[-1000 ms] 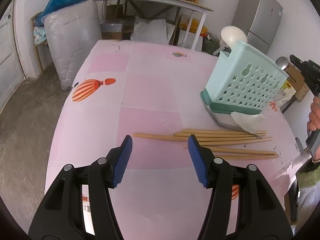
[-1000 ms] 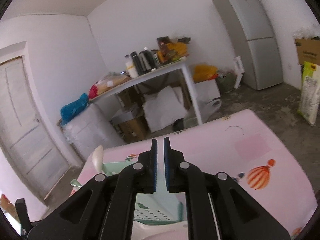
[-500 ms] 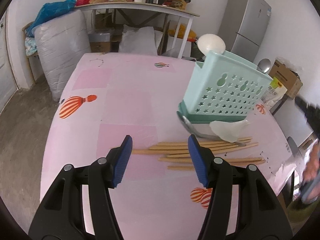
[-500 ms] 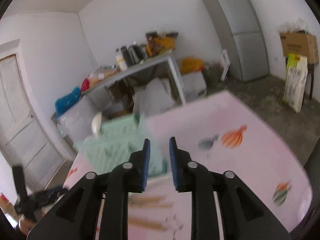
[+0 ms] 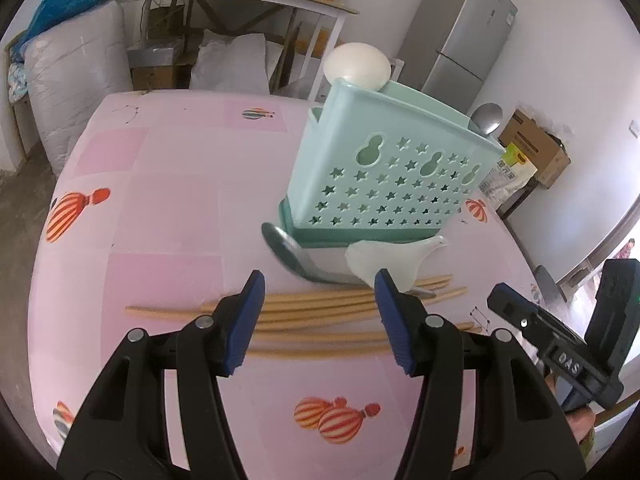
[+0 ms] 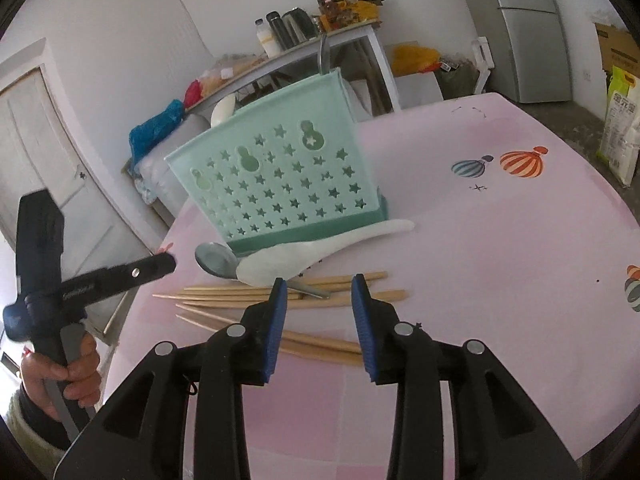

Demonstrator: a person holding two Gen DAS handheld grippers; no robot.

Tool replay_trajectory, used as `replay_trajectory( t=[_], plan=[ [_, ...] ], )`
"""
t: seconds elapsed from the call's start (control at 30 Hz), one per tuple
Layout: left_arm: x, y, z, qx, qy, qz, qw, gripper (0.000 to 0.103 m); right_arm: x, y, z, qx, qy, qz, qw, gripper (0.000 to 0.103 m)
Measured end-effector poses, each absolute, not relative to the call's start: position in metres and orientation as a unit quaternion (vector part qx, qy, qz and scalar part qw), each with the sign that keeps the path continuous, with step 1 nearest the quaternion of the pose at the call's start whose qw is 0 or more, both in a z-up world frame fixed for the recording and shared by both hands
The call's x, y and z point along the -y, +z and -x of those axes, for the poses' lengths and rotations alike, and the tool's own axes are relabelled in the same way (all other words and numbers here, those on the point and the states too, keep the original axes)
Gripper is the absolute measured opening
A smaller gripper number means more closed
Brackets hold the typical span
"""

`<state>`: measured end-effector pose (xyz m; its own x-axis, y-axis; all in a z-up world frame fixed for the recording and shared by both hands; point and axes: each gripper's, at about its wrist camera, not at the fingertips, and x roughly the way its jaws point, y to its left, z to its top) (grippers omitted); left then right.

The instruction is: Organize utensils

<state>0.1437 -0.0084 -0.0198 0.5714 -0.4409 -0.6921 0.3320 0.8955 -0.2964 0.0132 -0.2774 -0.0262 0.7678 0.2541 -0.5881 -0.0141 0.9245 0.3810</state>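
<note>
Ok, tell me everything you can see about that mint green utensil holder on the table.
The mint green utensil holder looks plastic, its wall pierced with stars and gourd-shaped holes, on a darker green base. It stands upright on the pink table. A white spoon and a metal spoon poke above its rim; two more spoons lie against its base.

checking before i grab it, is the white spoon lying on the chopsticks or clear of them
Touching. In the right wrist view the white spoon lies with its bowl end across the chopsticks; the left wrist view shows the same overlap with no gap.
</note>
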Motion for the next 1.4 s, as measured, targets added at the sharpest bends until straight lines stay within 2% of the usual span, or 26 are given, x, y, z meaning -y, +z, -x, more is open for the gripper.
replay_trajectory(
  t=[0.13,0.43,0.5,0.67,0.87,1.17,1.4],
  plan=[
    [0.007,-0.022,-0.162,-0.416,-0.198,0.068,0.885,0.052,0.277,-0.030,-0.013,-0.337,0.077,-0.178,0.921,0.035],
    [0.001,-0.044,-0.206,-0.467,-0.174,0.090,0.862,0.038,0.275,-0.035,-0.015,-0.339,0.088,-0.180,0.919,0.036],
    [0.001,-0.050,-0.212,-0.479,-0.172,0.097,0.855,0.031,0.275,-0.035,-0.014,-0.339,0.089,-0.179,0.919,0.036],
    [-0.001,-0.061,-0.221,-0.500,-0.175,0.129,0.838,0.025,0.277,-0.036,-0.014,-0.339,0.088,-0.184,0.919,0.036],
    [-0.001,-0.063,-0.221,-0.497,-0.172,0.147,0.838,0.007,0.278,-0.037,-0.012,-0.339,0.088,-0.187,0.918,0.036],
    [0.001,-0.038,-0.197,-0.446,-0.186,0.163,0.860,0.002,0.278,-0.036,-0.010,-0.338,0.087,-0.189,0.918,0.036],
    [-0.005,-0.019,-0.182,-0.419,-0.212,0.206,0.859,0.002,0.278,-0.035,-0.008,-0.338,0.087,-0.191,0.917,0.036]
  ],
)
